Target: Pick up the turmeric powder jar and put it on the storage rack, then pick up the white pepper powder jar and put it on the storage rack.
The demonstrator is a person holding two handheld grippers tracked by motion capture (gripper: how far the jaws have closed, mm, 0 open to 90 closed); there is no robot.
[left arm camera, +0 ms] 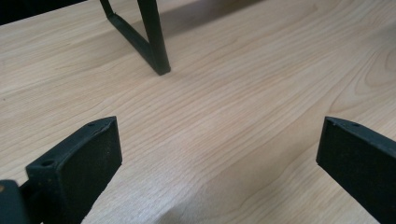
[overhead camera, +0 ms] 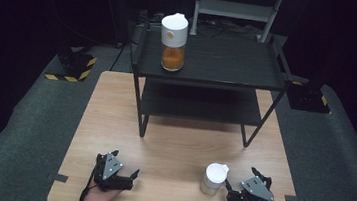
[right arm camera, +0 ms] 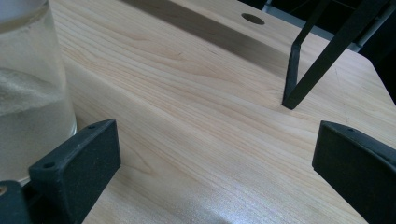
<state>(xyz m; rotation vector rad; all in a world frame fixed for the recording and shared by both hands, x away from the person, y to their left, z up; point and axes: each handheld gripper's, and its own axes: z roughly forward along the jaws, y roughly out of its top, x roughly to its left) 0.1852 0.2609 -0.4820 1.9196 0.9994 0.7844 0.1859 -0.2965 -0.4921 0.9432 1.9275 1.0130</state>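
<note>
Pale wood grain covers the table [overhead camera: 182,141], where a black two-tier shelf [overhead camera: 209,78] stands toward the far side. On its top tier, at the left, sits a tall jar [overhead camera: 174,42] with a white lid and orange contents. A smaller clear jar [overhead camera: 213,179] with a white lid and pale powder inside stands near the front edge, just beside the right gripper [overhead camera: 240,185], whose jaws are spread wide and grip nothing; the jar lies outside its left jaw. The left gripper [overhead camera: 124,167] rests low over bare wood, well apart from both jars, jaws likewise wide apart and empty.
</note>
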